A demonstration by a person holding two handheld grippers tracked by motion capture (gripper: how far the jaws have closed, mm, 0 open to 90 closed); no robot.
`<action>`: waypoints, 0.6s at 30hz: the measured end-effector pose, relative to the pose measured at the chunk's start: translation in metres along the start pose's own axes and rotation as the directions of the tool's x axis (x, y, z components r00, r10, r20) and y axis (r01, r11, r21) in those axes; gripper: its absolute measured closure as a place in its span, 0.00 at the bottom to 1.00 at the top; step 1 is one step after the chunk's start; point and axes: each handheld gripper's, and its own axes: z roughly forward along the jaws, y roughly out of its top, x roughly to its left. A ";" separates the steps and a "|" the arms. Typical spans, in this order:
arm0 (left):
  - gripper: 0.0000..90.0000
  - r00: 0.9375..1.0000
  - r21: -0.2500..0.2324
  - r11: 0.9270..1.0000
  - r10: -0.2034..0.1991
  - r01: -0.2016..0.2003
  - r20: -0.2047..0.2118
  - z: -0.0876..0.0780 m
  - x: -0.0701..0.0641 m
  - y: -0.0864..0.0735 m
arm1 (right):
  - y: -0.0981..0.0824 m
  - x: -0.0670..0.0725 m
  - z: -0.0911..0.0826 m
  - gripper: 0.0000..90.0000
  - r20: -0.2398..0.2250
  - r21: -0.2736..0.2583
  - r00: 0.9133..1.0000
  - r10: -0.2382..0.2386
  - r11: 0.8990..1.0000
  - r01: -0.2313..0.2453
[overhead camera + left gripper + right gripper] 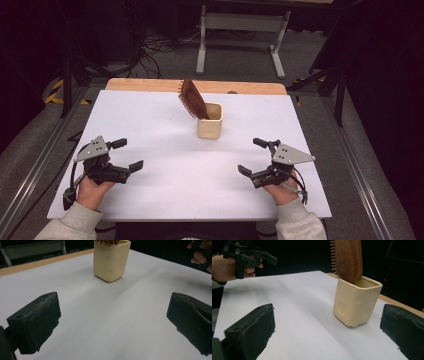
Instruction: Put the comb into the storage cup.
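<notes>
A cream square cup (209, 121) stands upright near the middle back of the white table, and a brown wooden hairbrush (192, 98) leans in it, bristles to the left. The cup (111, 260) sits ahead of my left gripper's jaws, and the cup (355, 302) with the brush (348, 258) stands ahead of my right gripper's jaws. My left gripper (127, 154) rests open at the front left, holding nothing. At the front right, my right gripper (252, 156) is open too, jaws spread wide with only bare table between them.
The white tabletop (165, 135) has a wooden strip (150, 85) along its far edge. Beyond it stand a grey table frame (240, 30) and floor cables (150, 50). Metal rails (30, 170) run along both sides.
</notes>
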 end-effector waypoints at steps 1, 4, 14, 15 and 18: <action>0.00 1.000 0.001 1.000 -0.001 0.001 -0.001 0.000 0.001 -0.003 | -0.001 0.000 0.000 0.00 -0.001 0.003 1.000 0.003 1.000 -0.003; 0.00 1.000 0.001 1.000 -0.008 0.008 0.004 0.002 0.001 -0.012 | -0.004 -0.001 0.000 0.00 0.002 0.008 1.000 0.009 1.000 -0.009; 0.00 1.000 0.009 1.000 0.011 -0.011 -0.019 0.009 0.000 -0.033 | -0.016 0.001 0.000 0.00 0.023 0.055 1.000 -0.007 0.998 0.006; 0.00 1.000 0.009 1.000 0.001 -0.001 -0.016 0.009 -0.001 -0.034 | -0.018 0.001 0.001 0.00 0.022 0.055 1.000 0.000 0.998 -0.001; 0.00 1.000 -0.018 1.000 -0.007 0.007 -0.015 0.006 0.000 -0.034 | -0.022 0.001 0.001 0.00 0.020 0.053 1.000 0.004 0.999 -0.005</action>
